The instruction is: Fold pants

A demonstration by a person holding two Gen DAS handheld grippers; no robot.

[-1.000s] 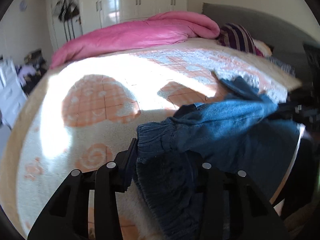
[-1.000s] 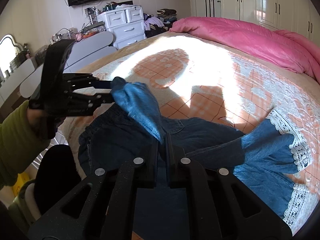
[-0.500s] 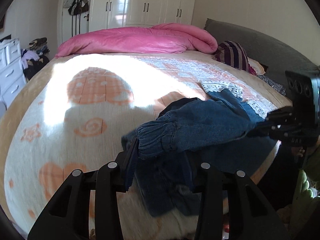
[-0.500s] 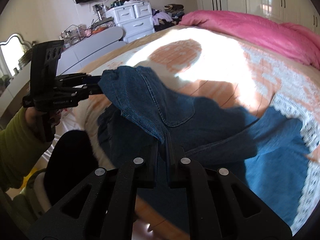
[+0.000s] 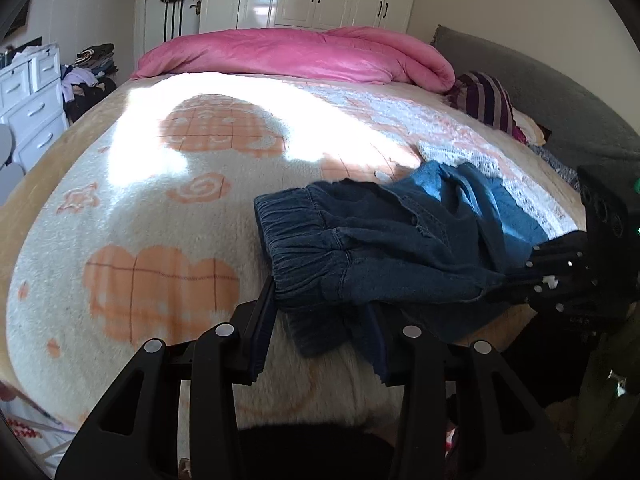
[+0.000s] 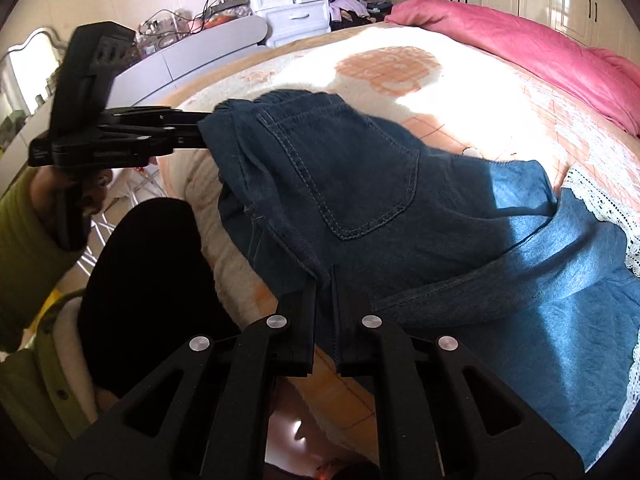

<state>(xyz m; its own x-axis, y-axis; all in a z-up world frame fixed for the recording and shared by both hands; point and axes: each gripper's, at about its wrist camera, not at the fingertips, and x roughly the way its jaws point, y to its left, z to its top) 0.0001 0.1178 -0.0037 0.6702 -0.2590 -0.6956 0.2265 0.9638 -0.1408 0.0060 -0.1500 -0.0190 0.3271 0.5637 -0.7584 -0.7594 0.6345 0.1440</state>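
Pants (image 6: 360, 200): blue denim, on blanket (image 5: 160, 200) at bed edge; waistband stretched between left gripper (image 5: 324, 312), jaws partway apart clamping gathered elastic, and right gripper (image 6: 325, 280), pinched tight on fabric

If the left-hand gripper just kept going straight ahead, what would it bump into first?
Probably the fleecy blanket on the bed; the left gripper points down at it and already grips the jeans' waistband. Depth is uncertain.
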